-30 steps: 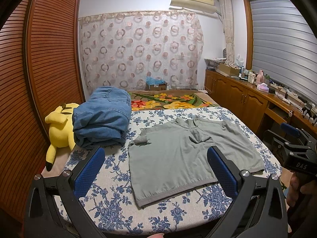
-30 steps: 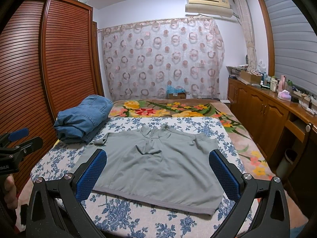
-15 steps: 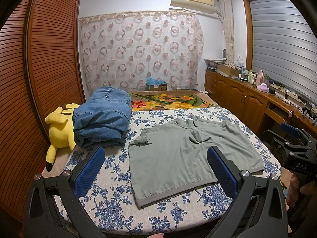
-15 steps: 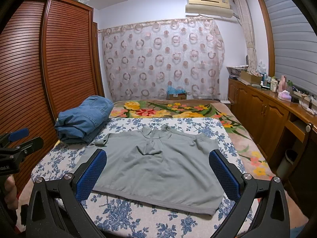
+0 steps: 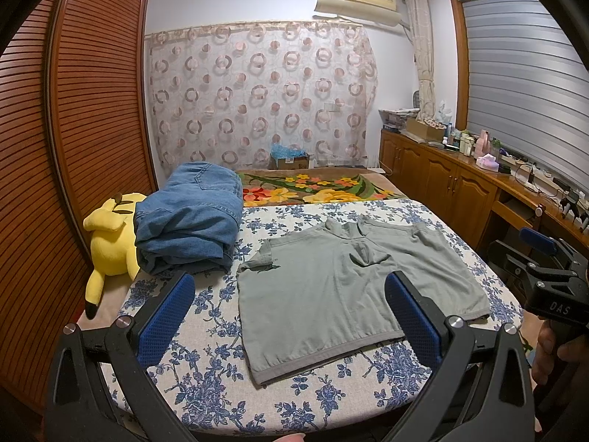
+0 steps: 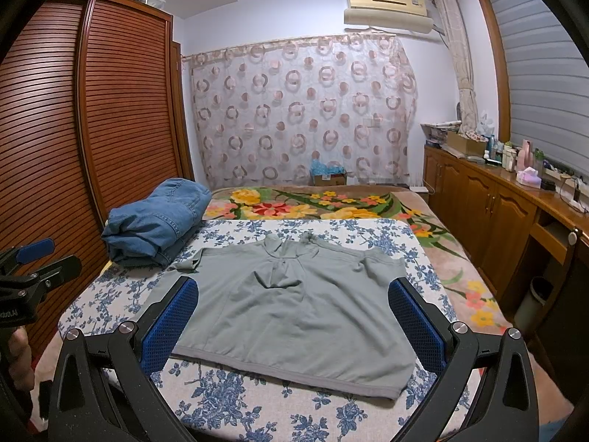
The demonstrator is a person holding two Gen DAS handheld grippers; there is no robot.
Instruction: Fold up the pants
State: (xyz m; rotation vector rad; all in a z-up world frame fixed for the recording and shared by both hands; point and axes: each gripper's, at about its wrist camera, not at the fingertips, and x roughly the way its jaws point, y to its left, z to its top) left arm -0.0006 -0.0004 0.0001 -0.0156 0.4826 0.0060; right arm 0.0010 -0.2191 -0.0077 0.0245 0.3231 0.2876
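while both tools hang above the near edge of the bed (image 5: 206,379), the left gripper (image 5: 291,316) has its blue pads spread wide and pinches nothing, and the right gripper (image 6: 294,324) is likewise spread and empty. the folded denim pants (image 5: 189,217) lie bunched at the bed's far left, touching a yellow plush toy (image 5: 110,243). beside them a grey-green shirt (image 6: 291,313) lies flat on the floral cover.
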